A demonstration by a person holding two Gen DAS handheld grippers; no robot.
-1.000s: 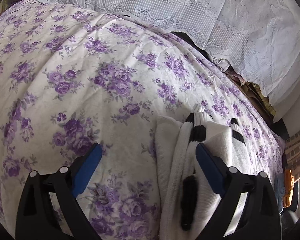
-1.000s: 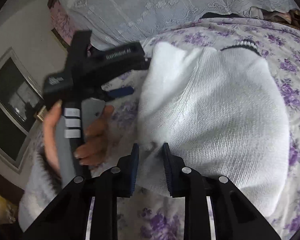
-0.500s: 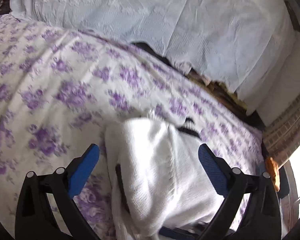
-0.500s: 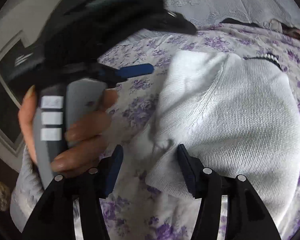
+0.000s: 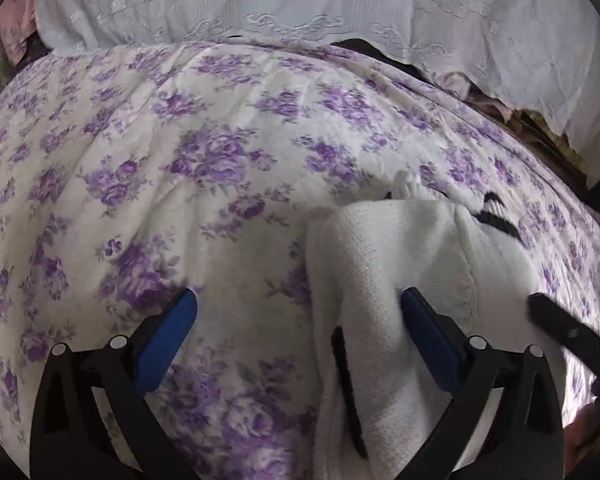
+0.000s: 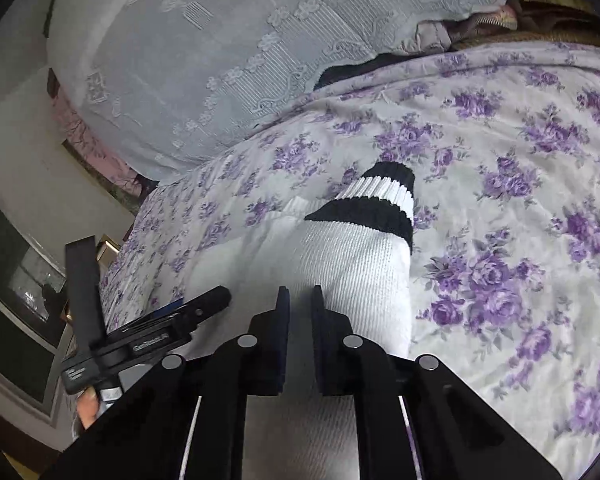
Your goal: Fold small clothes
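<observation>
A white knit sweater (image 5: pixel 400 248) with black stripes lies folded on the purple-flowered bedspread (image 5: pixel 180 140). My left gripper (image 5: pixel 299 298) is wide open, its jaws still spreading. Its right pad sits over the knit and its left pad over bare bedspread, with the sweater's left edge between them. In the right wrist view a sleeve (image 6: pixel 356 264) with a black-and-white striped cuff (image 6: pixel 376 204) runs away from my right gripper (image 6: pixel 300 294). Its pads are shut, with white knit showing in the thin gap. The right gripper's finger (image 5: pixel 560 330) shows at the sweater's right edge.
A pale lace cover (image 5: pixel 340 0) is heaped along the far side of the bed, with dark and brown clothes (image 6: pixel 540 12) at its edge. The left gripper's body (image 6: pixel 172 320) and a hand (image 6: pixel 88 412) sit low on the left. A wall and a dark window (image 6: pixel 16 272) lie beyond.
The right gripper opened, then shut, and moved along the sweater; the striped cuff now lies ahead of it. The left gripper stayed open and shifted a little, its view rolling.
</observation>
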